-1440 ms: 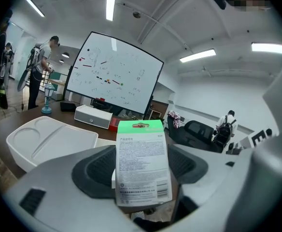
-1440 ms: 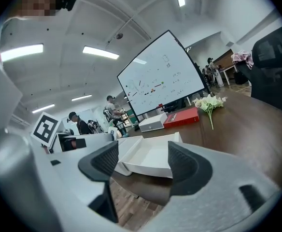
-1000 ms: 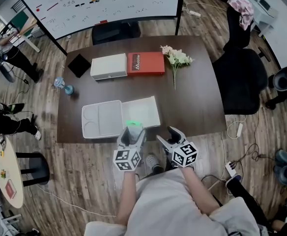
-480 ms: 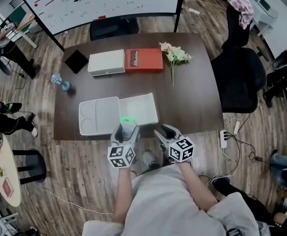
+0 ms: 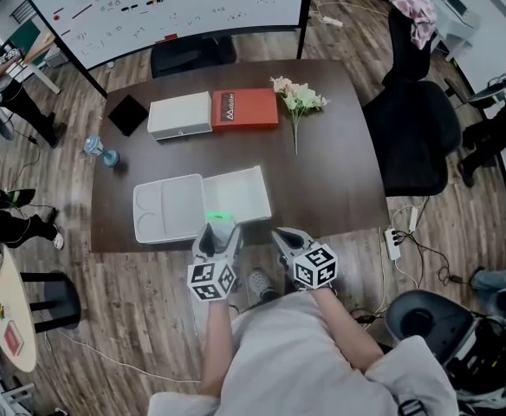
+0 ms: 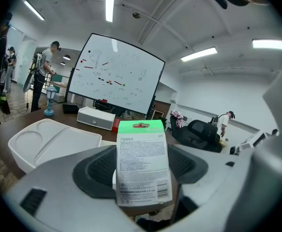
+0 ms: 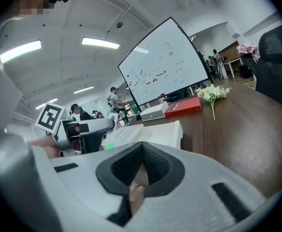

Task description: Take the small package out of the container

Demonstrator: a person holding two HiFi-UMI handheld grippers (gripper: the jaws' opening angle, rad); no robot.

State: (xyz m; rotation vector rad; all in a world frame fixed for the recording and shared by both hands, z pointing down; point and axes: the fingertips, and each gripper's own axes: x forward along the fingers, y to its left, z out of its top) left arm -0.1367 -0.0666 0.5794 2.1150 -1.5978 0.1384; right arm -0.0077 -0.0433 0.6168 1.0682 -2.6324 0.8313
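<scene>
Your left gripper point(image 5: 220, 229) is pinching the small package point(image 6: 143, 162). Its two dark pads are clamped on the package's lower part from either side. The package stands upright between them, with its printed white back facing the left gripper view and its green top edge rising above the jaws.

From the head view, the package sits at the near edge of the table point(image 5: 340, 167), right at the near rim of the white container point(image 5: 246, 191). That view does not show whether the package is fully past the rim. The container lies open with its two white halves side by side, and the divided half is on your left. In the left gripper view the divided half lies beyond and to the left of the package.

Your right gripper point(image 7: 140, 170) has just closed its jaws, and the pads are pressed together with nothing between them. It hovers just beside the left gripper, on its right, off the table's near edge and apart from both the package and the container.
</scene>
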